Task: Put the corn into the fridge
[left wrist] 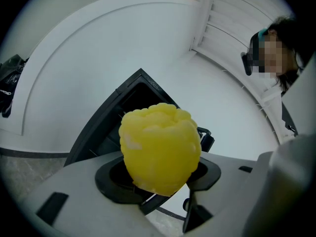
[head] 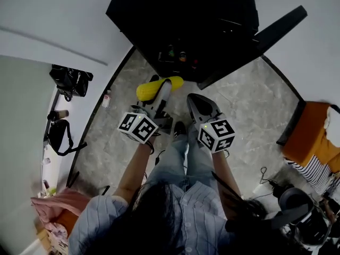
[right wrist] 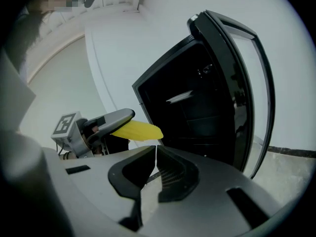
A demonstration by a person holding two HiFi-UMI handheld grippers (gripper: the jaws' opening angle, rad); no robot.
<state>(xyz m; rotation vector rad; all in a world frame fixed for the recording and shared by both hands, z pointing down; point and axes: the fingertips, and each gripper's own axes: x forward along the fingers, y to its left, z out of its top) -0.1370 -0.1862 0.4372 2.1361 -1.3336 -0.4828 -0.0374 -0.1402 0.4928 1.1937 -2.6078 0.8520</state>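
Note:
A yellow corn cob [head: 158, 88] sits between the jaws of my left gripper [head: 159, 97], which is shut on it and points at the fridge. In the left gripper view the corn [left wrist: 159, 148] fills the middle, its tip toward the camera. The black fridge [head: 186, 25] stands open ahead; its door [head: 255, 44] swings out to the right. My right gripper [head: 197, 105] is beside the left one, shut with nothing in it. In the right gripper view its jaws [right wrist: 155, 174] meet, and the corn [right wrist: 136, 130] and fridge interior [right wrist: 197, 107] show beyond.
A grey marbled floor [head: 249, 105] lies before the fridge. An orange chair [head: 313, 142] stands at right. Black bags [head: 70, 79] and a pink cloth [head: 53, 203] lie at left along the white wall. Small items [head: 175, 54] sit inside the dark fridge.

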